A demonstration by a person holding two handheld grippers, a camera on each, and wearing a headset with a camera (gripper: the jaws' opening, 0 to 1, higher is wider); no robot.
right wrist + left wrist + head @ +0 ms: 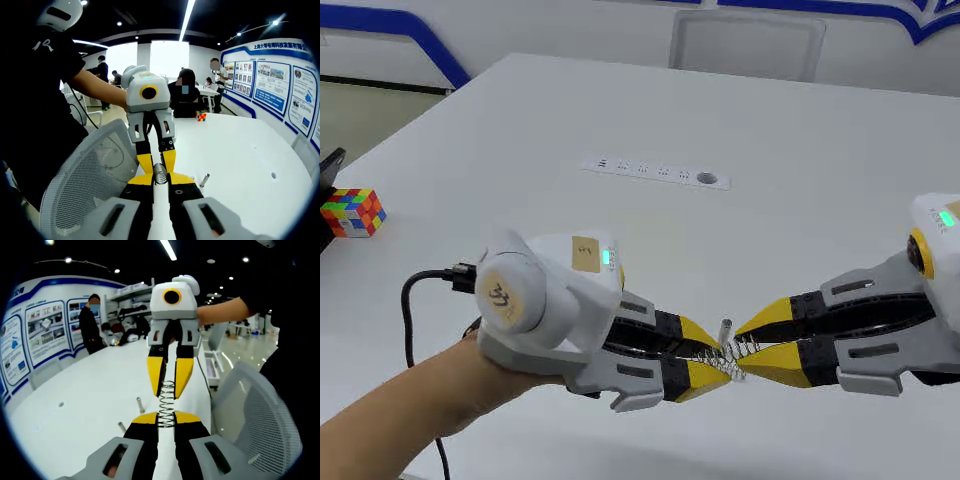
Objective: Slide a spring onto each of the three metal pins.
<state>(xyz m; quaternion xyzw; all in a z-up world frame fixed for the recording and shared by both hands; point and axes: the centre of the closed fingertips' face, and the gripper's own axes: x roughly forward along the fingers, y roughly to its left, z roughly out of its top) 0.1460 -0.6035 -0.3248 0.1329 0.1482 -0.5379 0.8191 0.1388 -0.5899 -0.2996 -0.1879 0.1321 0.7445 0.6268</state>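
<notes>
**Item: spring** (734,357). A bare coil, held off the desk (620,110) and bridging the tips of the two claws in front of the person. Its long axis lies roughly level and runs from one claw to the other.

**Holders.**
- The left claw (718,360) has its jaws drawn almost together on the spring's near end.
- The right claw (741,350) is pinched on the opposite end with only a narrow gap, and it appears to grip rather than merely touch.
- The two claws point at each other, nearly tip to tip.

**Target: pin** (726,328). It is a short metal post, upright on the desk, bare of any spring.
- It stands just beyond the coil on the side away from the person.
- It is close to where the claw tips meet, so neither claw is clearly nearer.
- A second pin (121,427), also bare, stands a little apart from it in the left gripper view.

**Governing relation.** The coil lies across the pin's axis, level against upright. In my judgement one end must be freed and the coil tipped to vertical over the pin's top before it will slide down.

**Surroundings.** A socket strip (655,172) is set in the desk well beyond the work, and a colour cube (351,212) sits at the far left edge.
</notes>
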